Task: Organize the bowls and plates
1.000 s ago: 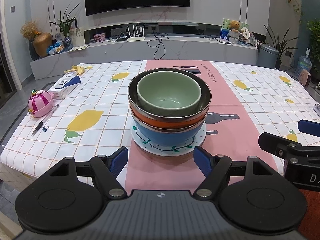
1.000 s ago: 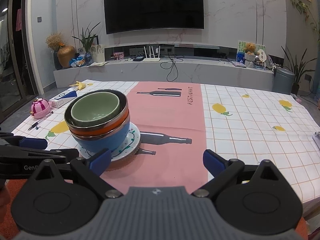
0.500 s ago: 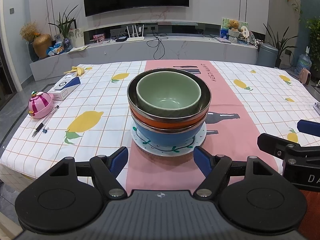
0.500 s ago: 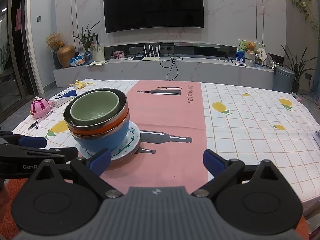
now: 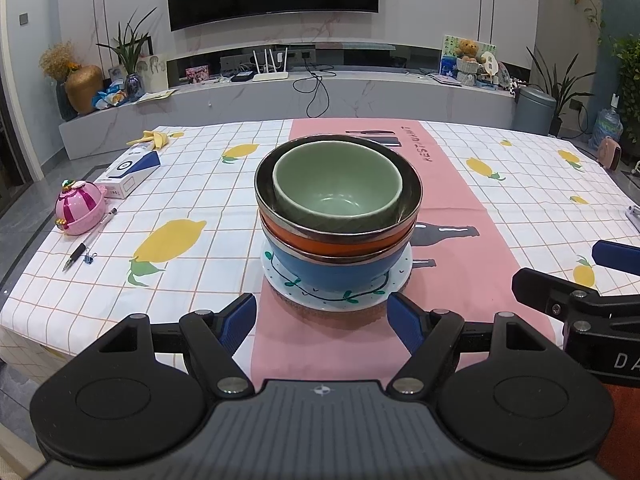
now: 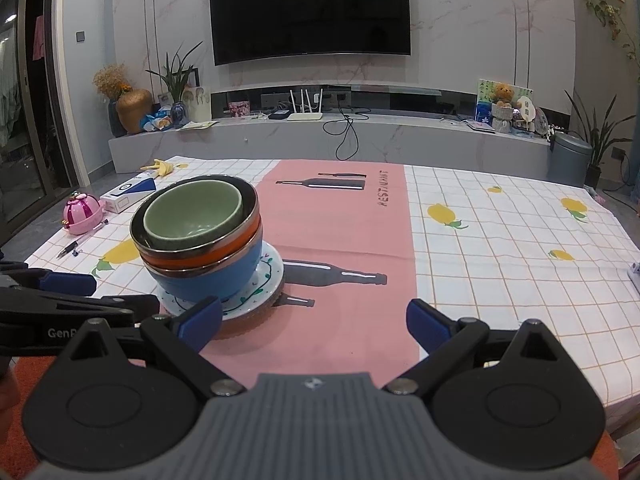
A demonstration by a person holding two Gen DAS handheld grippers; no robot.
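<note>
Surface: table point(image 5: 520, 184) under a white grid cloth with lemon prints; a pink runner point(image 6: 344, 240) with bottle silhouettes lies down its middle.
Room: dark TV point(image 6: 310, 10) on a marble wall; long low shelf point(image 6: 400, 132) below it with a router, cables, a gold vase, plants and a teddy bear; grey bin at the right.
Stack, place: on the pink runner's left edge, near the table's front, directly ahead of the left gripper and to the left of the right gripper.
Stack, order: white plate point(image 5: 280, 284) with a green vine pattern at the bottom; blue bowl point(image 5: 332, 270) on it; orange bowl point(image 5: 320, 242) with a metal rim nested in the blue; green bowl point(image 5: 338, 184) inside that.
Side items: pink toy point(image 5: 80, 208), pen point(image 5: 86, 242) with a binder clip, and white-and-blue box point(image 5: 128, 174) at the table's left; banana peel point(image 5: 154, 138) at the far-left corner.
Left gripper point(image 5: 322, 316): jaws spread wide, nothing between them; blue pads sit short of the plate, not touching it.
Right gripper point(image 6: 314, 322): jaws spread wide, only bare cloth between them; its left pad overlaps the plate's near rim in view, contact cannot be told.
Cut off: each gripper shows only partly at the edge of the other's view.
Hard to make out: a brownish mat edge seems to show under the plate; the orange bowl's inside is mostly covered by the green bowl.
Hidden: the person, except an orange sleeve at the frame corners.
</note>
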